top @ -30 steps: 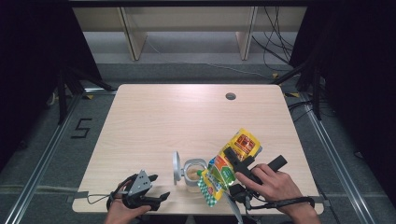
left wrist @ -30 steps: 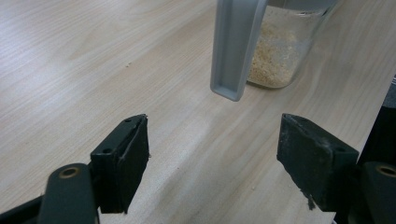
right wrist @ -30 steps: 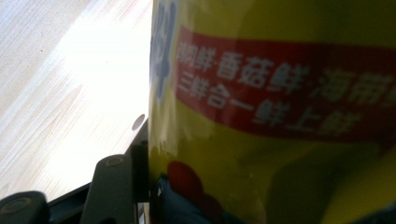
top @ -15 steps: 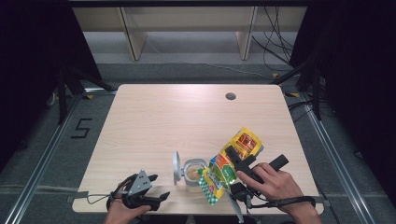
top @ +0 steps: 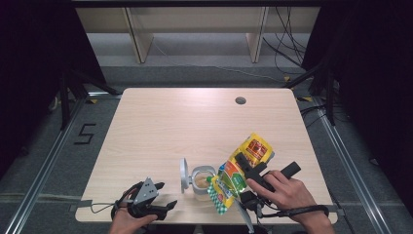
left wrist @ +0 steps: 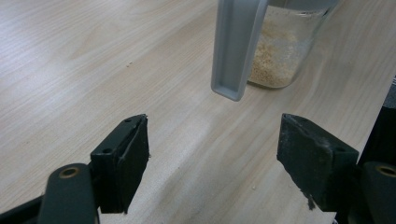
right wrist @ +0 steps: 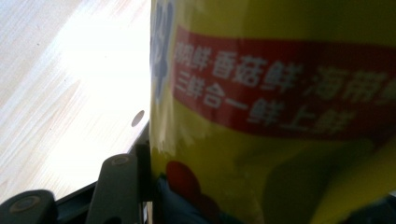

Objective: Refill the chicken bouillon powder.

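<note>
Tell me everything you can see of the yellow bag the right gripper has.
The yellow bag is a glossy, soft-looking plastic pouch, yellow with red, green and blue print and a red band of Chinese characters. It is held off the table, tilted, its lower end over the open glass jar of pale granules. The right gripper clamps it, one black jaw flat against its side. Whether it touches the jar is unclear.
</note>
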The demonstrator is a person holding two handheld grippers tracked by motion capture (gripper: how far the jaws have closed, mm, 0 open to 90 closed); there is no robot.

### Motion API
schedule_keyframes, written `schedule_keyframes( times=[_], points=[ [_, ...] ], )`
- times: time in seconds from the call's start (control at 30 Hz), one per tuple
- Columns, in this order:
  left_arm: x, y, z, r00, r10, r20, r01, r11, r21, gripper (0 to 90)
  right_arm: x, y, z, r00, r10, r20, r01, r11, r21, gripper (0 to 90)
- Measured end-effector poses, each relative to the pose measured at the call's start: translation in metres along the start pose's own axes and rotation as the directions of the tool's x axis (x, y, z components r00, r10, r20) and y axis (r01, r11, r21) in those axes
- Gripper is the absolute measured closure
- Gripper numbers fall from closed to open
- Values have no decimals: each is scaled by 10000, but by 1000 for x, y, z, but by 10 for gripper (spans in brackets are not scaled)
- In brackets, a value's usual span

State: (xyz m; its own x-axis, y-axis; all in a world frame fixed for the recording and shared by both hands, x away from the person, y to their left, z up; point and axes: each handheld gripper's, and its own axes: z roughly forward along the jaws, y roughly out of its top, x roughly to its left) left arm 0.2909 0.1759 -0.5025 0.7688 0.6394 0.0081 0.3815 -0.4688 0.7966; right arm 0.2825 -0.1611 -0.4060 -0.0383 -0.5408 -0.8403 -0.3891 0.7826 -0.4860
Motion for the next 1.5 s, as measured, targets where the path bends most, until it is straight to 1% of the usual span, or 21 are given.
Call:
schedule_keyframes(
  times=[0.17,0.2,0.3,0.33,0.37,0.57,0.6,0.7,0.77,0.8,0.83,0.93,1.03,1.13,1.17,1.2,1.27,1.37,1.43,1.47,1.5],
  points=[
    [0,0,0,10000,7,37,-7,10000,12,251,1,-1,1,10000,4,-38,-4,10000,12,490],
    [-1,-1,2,9999,-71,-103,70,9999,-114,251,1,-1,1,10000,12,-44,-12,10000,29,490],
    [0,0,0,10000,-15,37,15,10000,-23,251,2,-1,1,10000,79,-18,-79,10000,35,491],
    [0,0,1,10000,-6,5,6,9999,-169,251,1,-1,1,10000,74,-12,-74,10000,30,491],
    [-1,0,1,9998,-168,59,169,9997,-155,251,1,-2,1,10000,63,6,-63,10000,22,491],
    [0,0,0,10000,-54,-23,54,10000,2,251,1,-4,1,10000,98,-13,-98,9999,80,492],
    [-1,0,1,9998,-189,50,190,9997,-144,251,1,-4,1,10000,86,-15,-86,9999,88,492],
    [1,0,1,10000,8,-89,-8,10000,31,251,1,-4,0,10000,65,18,-65,9999,90,492],
    [0,-1,1,9999,-71,-100,70,9999,-105,251,1,-4,0,10000,68,32,-68,9999,96,492],
    [1,0,0,10000,-26,10,26,10000,9,251,1,-3,0,10000,89,22,-89,9999,98,492],
    [1,0,0,9999,82,-65,-82,10000,-29,250,1,-3,0,10000,80,33,-80,9999,72,492],
    [-1,0,1,9999,-141,30,142,9998,-162,251,1,-1,1,10000,25,5,-25,10000,29,492],
    [1,0,1,10000,-29,-13,29,10000,16,251,2,1,1,10000,5,-34,-5,10000,-21,492],
    [0,0,0,10000,-63,-44,62,9999,-146,251,1,3,1,10000,1,31,-1,9999,-116,492],
    [1,0,0,10000,74,-31,-74,9999,-136,251,1,3,1,10000,8,22,-8,9999,-122,492],
    [0,0,0,10000,-83,-11,83,9998,-192,250,0,2,1,10000,3,3,-3,9999,-109,492],
    [1,0,-1,9999,96,-48,-96,10000,-27,251,0,0,0,10000,33,13,-33,10000,-25,492],
    [1,0,0,10000,26,-17,-26,10000,-20,251,1,-3,-1,9999,145,-3,-145,9998,136,493],
    [1,0,0,10000,58,-75,-58,10000,56,251,0,-3,-2,10000,41,54,-41,9999,110,492],
    [0,0,0,10000,-73,20,73,9999,-76,251,-1,-2,-2,10000,20,41,-21,10000,62,492],
    [0,0,0,10000,60,26,-59,9999,-145,251,-1,-1,-1,10000,8,84,-7,10000,-15,493]
  ],
)
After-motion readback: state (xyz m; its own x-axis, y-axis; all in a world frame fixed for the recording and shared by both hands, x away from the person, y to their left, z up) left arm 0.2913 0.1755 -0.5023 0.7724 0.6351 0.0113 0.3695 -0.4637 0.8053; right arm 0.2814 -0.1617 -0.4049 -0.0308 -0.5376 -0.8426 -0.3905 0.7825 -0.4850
